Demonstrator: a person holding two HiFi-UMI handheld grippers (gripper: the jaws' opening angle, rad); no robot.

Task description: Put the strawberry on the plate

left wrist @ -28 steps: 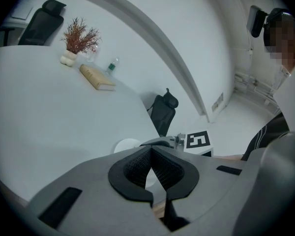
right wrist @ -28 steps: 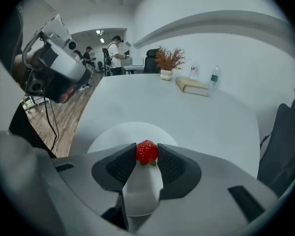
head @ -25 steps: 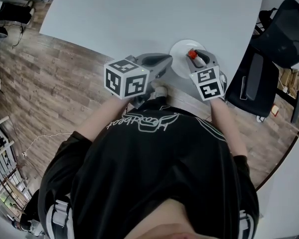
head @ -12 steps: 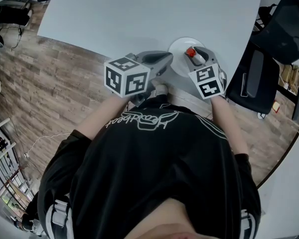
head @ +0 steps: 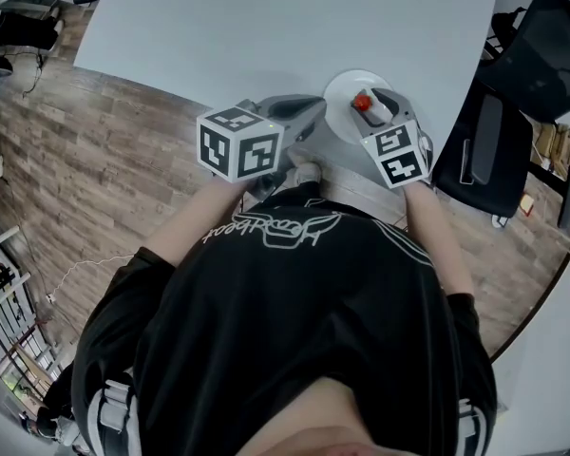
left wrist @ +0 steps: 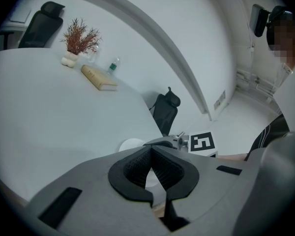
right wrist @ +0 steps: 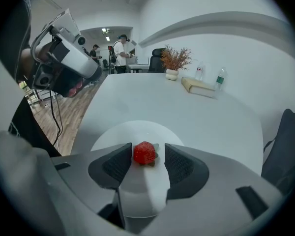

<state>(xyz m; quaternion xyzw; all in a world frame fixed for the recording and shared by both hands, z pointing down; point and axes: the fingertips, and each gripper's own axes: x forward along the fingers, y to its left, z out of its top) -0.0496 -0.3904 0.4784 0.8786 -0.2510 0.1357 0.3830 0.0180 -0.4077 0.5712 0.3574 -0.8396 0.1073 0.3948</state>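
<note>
strawberry (right wrist: 144,153) lies on the white plate (right wrist: 137,132), which sits at the near edge of the table (head: 266,27), toward its right-hand end. right gripper (right wrist: 147,154) straddles the fruit with jaws spread. in the right gripper view the berry is close against the left-side pad with a clear gap to the other, so it is not pinched. it is dead ahead on the jaw line, leafy end toward the right-side pad. left gripper (left wrist: 151,154) is pressed together at the tips, nothing between, just left of the plate. judgement: placement looks done; next, the right gripper backs straight toward the near edge without nudging the fruit.
</note>
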